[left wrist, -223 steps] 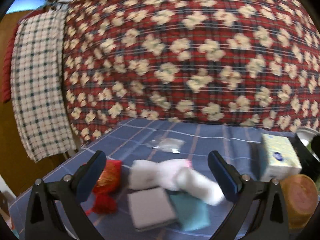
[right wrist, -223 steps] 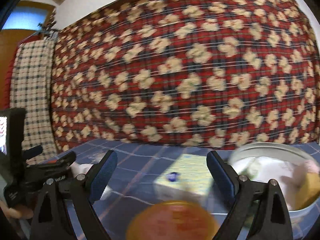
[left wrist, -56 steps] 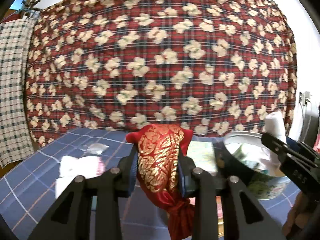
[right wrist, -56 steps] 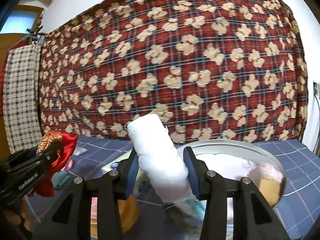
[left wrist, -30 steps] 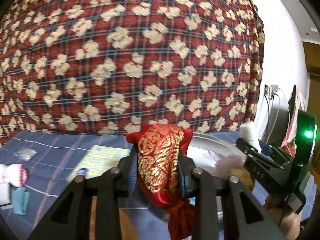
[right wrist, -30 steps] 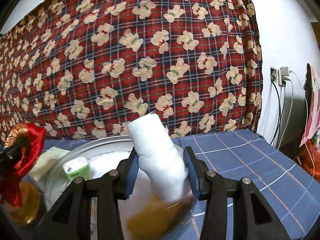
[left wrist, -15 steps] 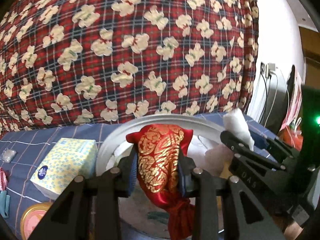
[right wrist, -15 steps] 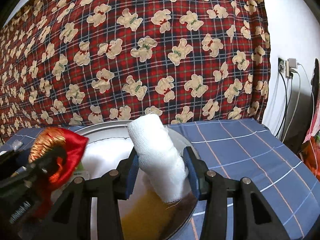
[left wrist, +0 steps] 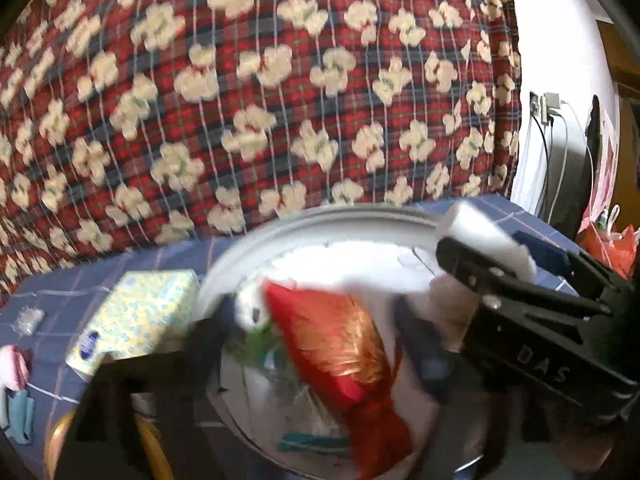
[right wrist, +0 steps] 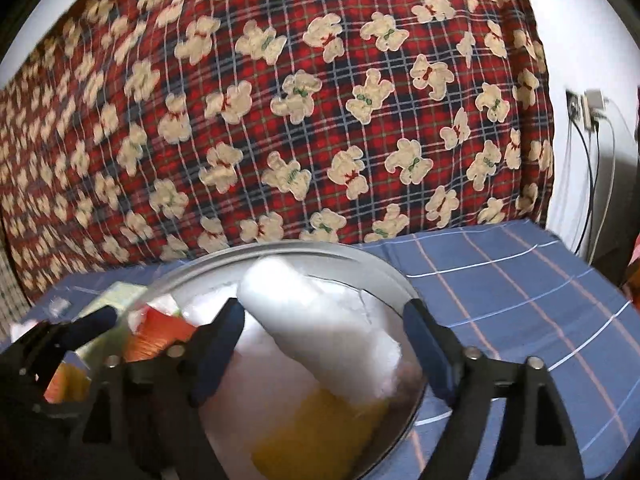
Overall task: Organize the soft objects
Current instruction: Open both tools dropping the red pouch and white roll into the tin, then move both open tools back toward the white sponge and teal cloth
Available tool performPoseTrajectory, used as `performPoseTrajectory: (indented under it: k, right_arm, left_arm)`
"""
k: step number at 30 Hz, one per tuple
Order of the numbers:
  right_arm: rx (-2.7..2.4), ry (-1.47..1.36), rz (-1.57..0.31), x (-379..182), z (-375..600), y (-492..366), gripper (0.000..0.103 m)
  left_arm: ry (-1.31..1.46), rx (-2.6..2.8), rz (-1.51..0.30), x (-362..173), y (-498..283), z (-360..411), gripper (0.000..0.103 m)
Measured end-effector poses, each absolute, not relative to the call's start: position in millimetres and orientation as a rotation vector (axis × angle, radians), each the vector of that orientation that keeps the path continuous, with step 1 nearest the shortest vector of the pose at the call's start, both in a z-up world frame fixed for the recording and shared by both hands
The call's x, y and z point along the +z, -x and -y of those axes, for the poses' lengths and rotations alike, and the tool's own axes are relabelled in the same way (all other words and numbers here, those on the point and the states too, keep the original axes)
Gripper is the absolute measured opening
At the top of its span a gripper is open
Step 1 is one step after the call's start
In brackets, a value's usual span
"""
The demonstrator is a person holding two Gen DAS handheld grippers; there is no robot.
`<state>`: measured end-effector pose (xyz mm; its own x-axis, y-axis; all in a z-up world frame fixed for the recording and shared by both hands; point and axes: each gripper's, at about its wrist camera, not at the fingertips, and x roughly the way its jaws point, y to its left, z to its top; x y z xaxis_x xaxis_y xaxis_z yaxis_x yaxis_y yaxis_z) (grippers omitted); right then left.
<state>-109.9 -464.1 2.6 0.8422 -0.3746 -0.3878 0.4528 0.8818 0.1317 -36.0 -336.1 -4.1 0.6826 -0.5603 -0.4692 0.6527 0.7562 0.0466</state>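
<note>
While jaws open, pouch point(left wrist: 340, 344) over bowl point(left wrist: 320, 216)

One bowl point(left wrist: 320, 216), one red pouch point(left wrist: 340, 352), one white roll point(right wrist: 320, 320), one tissue box point(left wrist: 136, 316), one yellow sponge point(right wrist: 316, 432), two grippers point(left wrist: 316, 344) point(right wrist: 324, 344).

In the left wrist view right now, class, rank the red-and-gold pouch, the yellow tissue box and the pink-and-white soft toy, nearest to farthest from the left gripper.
1. Red-and-gold pouch: between the opening jaws of the left gripper, over the metal basin.
2. Yellow tissue box: left of the basin.
3. Pink-and-white soft toy: far left edge.
</note>
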Motion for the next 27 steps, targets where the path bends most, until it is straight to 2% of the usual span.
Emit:
performPoseTrajectory:
  k: [5, 15, 27]
  right_arm:
    - [-0.458, -0.234, -0.315, 7, 462, 117, 0.085]
    - [-0.47, -0.251, -0.244, 13, 463, 128, 0.085]
    - [-0.531, -0.138, -0.114, 21, 444, 142, 0.085]
  left_arm:
    - [-0.252, -0.639, -0.299, 7, 54, 330, 0.103]
    - [-0.19, -0.647, -0.341, 5, 47, 321, 0.103]
    - [-0.177, -0.598, -0.274, 9, 54, 296, 0.103]
